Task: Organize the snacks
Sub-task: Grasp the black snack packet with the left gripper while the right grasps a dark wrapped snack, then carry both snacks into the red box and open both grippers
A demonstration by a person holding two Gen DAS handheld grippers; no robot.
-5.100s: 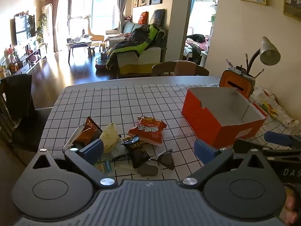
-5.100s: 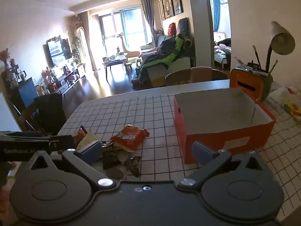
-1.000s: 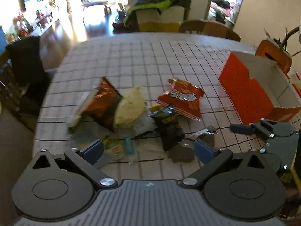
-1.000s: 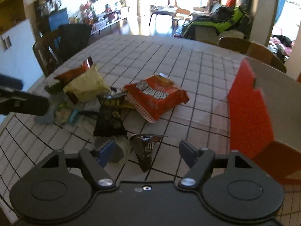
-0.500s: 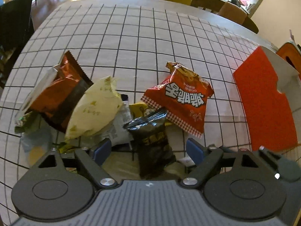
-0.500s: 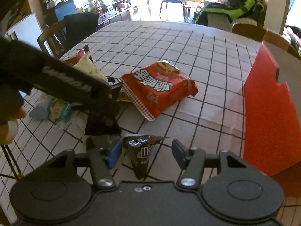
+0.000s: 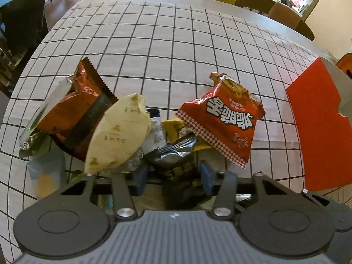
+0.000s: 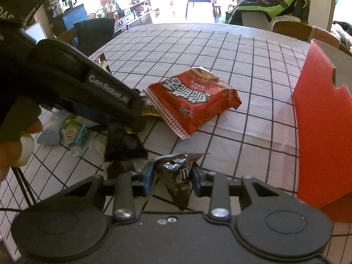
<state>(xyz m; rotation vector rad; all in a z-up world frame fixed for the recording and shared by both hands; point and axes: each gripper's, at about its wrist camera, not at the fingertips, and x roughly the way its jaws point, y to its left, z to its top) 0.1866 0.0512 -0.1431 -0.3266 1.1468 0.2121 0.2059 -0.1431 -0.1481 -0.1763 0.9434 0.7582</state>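
Note:
A pile of snack packets lies on the checked tablecloth. My left gripper [image 7: 173, 176] has its jaws closing around a black packet [image 7: 176, 165] in the pile, pads at its sides. Beside it lie a red Korean packet [image 7: 224, 118], a pale yellow packet [image 7: 118, 132] and an orange-brown packet [image 7: 74, 107]. My right gripper [image 8: 172, 176] is shut on a small dark pointed packet [image 8: 178, 173] low over the table. The left gripper's body [image 8: 88, 88] crosses the right wrist view above the black packet [image 8: 123, 143]. The red packet [image 8: 193, 99] lies beyond.
An open red box stands at the right, in the left wrist view [image 7: 319, 127] and the right wrist view [image 8: 323, 121]. Small blue-green wrappers [image 8: 72, 132] lie at the pile's left. Wooden chairs [image 7: 272, 8] stand past the table's far edge.
Both grippers have lowered into the pile and their jaws have narrowed. The right one has closed on the small dark packet; the left one has closed in around the black packet.

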